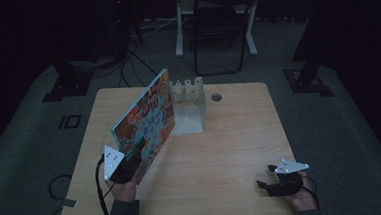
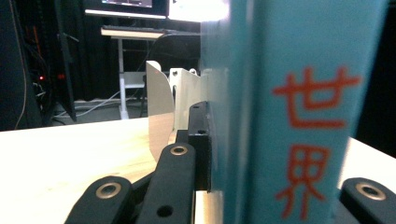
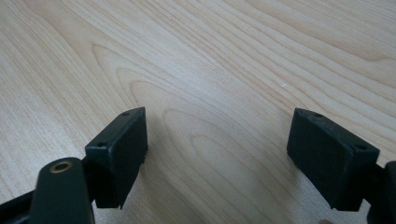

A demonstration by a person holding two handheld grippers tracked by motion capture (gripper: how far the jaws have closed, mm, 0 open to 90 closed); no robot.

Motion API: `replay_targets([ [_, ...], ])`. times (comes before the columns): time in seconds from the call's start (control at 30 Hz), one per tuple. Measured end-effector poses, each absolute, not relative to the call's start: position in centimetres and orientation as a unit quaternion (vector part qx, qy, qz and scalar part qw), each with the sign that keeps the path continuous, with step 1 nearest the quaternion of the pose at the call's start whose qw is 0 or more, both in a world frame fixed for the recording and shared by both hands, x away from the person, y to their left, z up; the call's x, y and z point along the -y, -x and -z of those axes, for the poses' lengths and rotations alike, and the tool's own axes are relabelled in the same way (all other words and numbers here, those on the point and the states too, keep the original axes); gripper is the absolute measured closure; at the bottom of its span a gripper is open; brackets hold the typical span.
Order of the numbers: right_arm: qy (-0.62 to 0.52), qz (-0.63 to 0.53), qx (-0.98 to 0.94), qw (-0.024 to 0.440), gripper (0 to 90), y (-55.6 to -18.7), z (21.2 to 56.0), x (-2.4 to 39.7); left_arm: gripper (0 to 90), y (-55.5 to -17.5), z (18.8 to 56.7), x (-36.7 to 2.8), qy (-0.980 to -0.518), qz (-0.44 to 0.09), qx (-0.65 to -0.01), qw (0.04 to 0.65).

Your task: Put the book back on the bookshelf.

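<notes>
The high view is dim and grainy: the room beyond the table (image 1: 221, 150) sinks into near black, and only the wooden top catches a weak, even light from above. Shadows there are soft, a faint one falling beside the book (image 1: 147, 121) toward the table's left edge. The left gripper view is far brighter, with a blown-out white glare at its top edge (a screen or lamp, hard to tell). The book's teal spine sits so close that its red characters are soft and out of focus. The right gripper view is evenly lit and fairly sharp on the wood grain, with soft shadows pooling under the black jaws.
</notes>
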State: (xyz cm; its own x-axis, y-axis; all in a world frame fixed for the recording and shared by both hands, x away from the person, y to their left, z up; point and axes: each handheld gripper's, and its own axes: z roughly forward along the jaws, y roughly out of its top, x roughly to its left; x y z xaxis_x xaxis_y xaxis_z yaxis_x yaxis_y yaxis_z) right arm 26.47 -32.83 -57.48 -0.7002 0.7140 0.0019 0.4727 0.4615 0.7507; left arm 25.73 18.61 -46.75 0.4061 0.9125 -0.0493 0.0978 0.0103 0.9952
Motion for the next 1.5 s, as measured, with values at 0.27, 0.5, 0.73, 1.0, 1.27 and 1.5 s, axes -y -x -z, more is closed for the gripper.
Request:
replay_targets([
  [0.27,-0.353,-0.38,-0.84,0.159,19.7,-26.5,57.5,32.8,81.0,-26.1,47.0,-18.1,-0.614,-0.355,-0.417,0.569],
  [0.5,-0.353,-0.38,-0.84,0.159,19.6,-26.5,57.5,32.8,81.0,-26.3,47.2,-17.5,-0.614,-0.372,-0.415,0.559],
  [0.73,-0.353,-0.38,-0.84,0.159,19.6,-26.5,57.5,32.8,81.0,-26.8,47.5,-17.1,-0.614,-0.373,-0.419,0.555],
  [1.0,-0.353,-0.38,-0.84,0.159,19.6,-26.5,57.5,32.8,81.0,-27.2,47.6,-17.1,-0.613,-0.373,-0.422,0.554],
  [1.27,-0.353,-0.38,-0.84,0.159,19.6,-26.5,57.5,32.8,81.0,-27.7,47.8,-16.9,-0.613,-0.374,-0.428,0.548],
  [1.5,-0.353,-0.38,-0.84,0.159,19.6,-26.5,57.5,32.8,80.9,-28.2,48.0,-16.5,-0.611,-0.374,-0.43,0.549],
])
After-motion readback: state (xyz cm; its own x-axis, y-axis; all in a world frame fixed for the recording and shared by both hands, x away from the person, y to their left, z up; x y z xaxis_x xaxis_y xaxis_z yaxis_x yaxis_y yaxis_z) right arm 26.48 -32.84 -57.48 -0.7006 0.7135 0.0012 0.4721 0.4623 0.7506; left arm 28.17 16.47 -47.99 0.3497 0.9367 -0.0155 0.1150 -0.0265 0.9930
